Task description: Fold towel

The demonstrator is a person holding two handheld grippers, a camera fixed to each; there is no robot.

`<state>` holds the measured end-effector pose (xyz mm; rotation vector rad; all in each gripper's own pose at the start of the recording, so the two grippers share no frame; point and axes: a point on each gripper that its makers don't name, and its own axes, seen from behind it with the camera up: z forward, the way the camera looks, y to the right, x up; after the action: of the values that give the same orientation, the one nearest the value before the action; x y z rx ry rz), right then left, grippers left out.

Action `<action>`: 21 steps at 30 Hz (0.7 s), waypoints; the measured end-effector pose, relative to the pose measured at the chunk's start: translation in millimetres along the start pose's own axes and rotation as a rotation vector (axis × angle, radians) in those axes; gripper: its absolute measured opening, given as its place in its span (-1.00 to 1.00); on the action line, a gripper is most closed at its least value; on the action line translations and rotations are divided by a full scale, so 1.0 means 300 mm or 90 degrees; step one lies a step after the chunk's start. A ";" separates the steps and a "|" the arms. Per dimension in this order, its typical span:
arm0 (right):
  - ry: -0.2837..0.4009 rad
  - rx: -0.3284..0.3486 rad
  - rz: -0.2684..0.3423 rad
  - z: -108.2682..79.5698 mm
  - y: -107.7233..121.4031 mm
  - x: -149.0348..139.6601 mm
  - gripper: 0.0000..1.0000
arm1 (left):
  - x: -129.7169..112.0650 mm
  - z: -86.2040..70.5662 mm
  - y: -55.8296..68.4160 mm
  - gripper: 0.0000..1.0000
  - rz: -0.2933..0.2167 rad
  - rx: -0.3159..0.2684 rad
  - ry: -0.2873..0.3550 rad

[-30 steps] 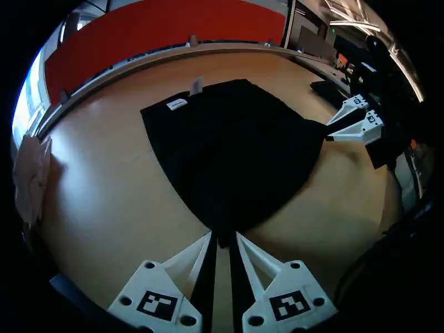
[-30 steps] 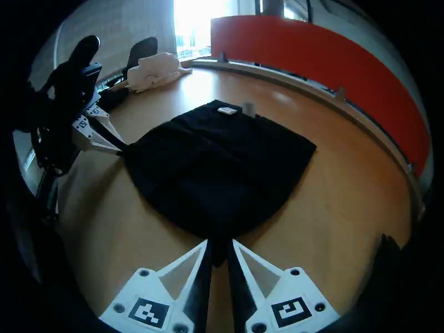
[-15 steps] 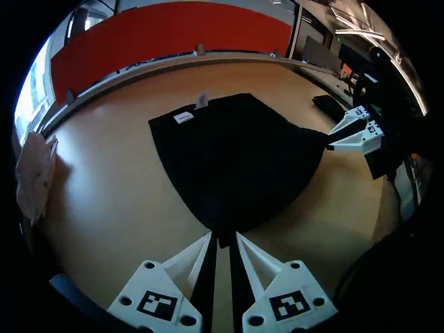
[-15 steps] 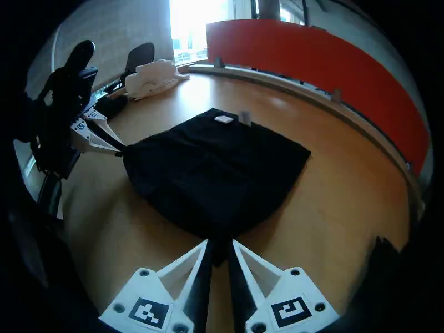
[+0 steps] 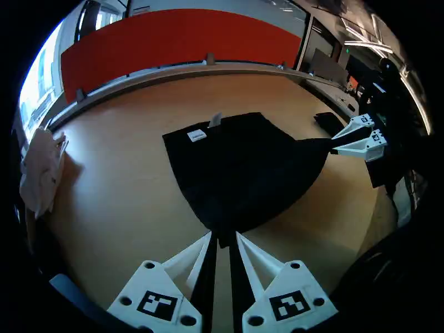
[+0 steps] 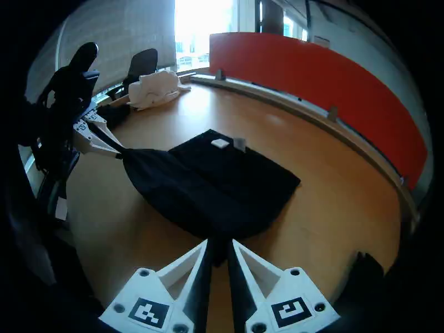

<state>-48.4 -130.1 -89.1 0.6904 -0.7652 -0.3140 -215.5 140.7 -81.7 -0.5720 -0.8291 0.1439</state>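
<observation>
Left gripper view: my left gripper and right gripper each pinch a near corner of the black towel, its labelled far edge lying straight ahead.

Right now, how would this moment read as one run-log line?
stage: mid-fold | left hand-held gripper: shut on towel corner | right hand-held gripper: shut on other corner | near edge raised off table

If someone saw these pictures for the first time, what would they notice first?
The black towel stands out, dark on the pale wooden table, with one near corner pinched in the left gripper and another in the right gripper. Behind it, a bright red partition runs along the table's far edge.
</observation>
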 end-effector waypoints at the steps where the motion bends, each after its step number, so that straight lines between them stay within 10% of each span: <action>1: 0.001 0.000 -0.001 -0.007 0.000 0.009 -0.66 | 0.006 -0.009 0.002 -0.70 -0.004 0.000 0.002; 21: 0.010 0.008 0.003 -0.144 -0.026 0.103 -0.66 | 0.110 -0.152 0.029 -0.71 -0.036 -0.005 0.026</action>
<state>3.9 -131.5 -100.3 0.7020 -0.7548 -0.3000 -159.1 139.9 -89.0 -0.5575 -0.8048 0.0773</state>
